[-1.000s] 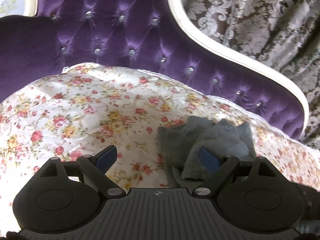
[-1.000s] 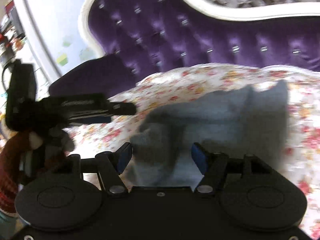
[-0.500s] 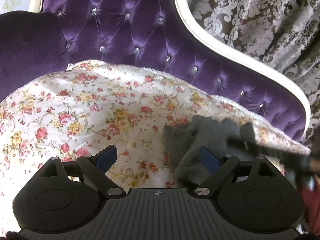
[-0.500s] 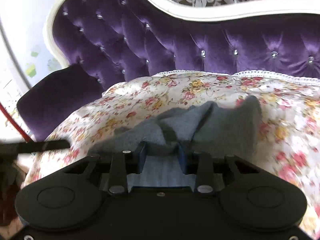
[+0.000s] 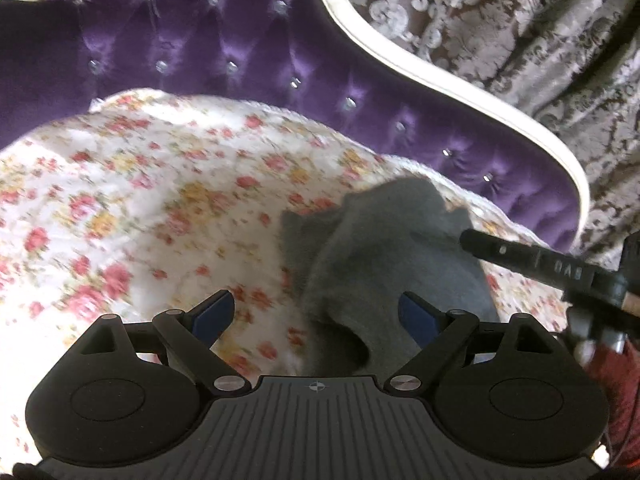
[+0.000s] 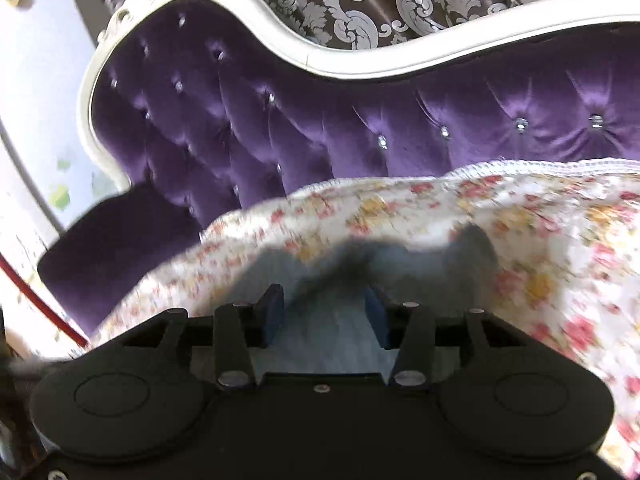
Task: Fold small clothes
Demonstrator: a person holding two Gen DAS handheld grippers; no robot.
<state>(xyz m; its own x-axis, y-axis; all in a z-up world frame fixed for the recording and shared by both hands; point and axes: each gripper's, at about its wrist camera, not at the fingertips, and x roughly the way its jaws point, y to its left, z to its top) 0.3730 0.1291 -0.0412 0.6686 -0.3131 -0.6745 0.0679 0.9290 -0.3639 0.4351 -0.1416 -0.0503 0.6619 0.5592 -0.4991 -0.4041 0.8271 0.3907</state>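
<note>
On a floral bedspread (image 5: 152,200) laid over a bed with a purple tufted headboard (image 5: 224,52), the left wrist view shows a small grey garment (image 5: 384,256) lying crumpled toward the spread's right side, near its lace-trimmed far edge. The left gripper (image 5: 316,316) hangs above the cloth with its jaws spread wide and nothing between the blue pads (image 5: 210,316); the grey fabric lies ahead of it and to the right, running under the right-hand pad, while the left-hand pad is over bare flowers. A black finger of the right gripper (image 5: 532,260) enters from the right edge, its tip touching or just over the garment's far right corner. A patterned curtain (image 5: 520,40) hangs behind the headboard. From the right wrist view, blurred by motion, the right gripper (image 6: 324,316) sits low over the garment (image 6: 344,280), which bunches up directly between and beyond its pads (image 6: 272,314). The jaws stand partly apart and have just been opening a little, with grey cloth in the gap; the blur makes it impossible to say whether the pads press on it. The garment's long axis seems to run across this gripper's line, along the bedspread's (image 6: 560,240) far edge. By this reading the right gripper is the nearer one and better placed for the next pinch, while the left would have to shift rightward to reach an edge.
</note>
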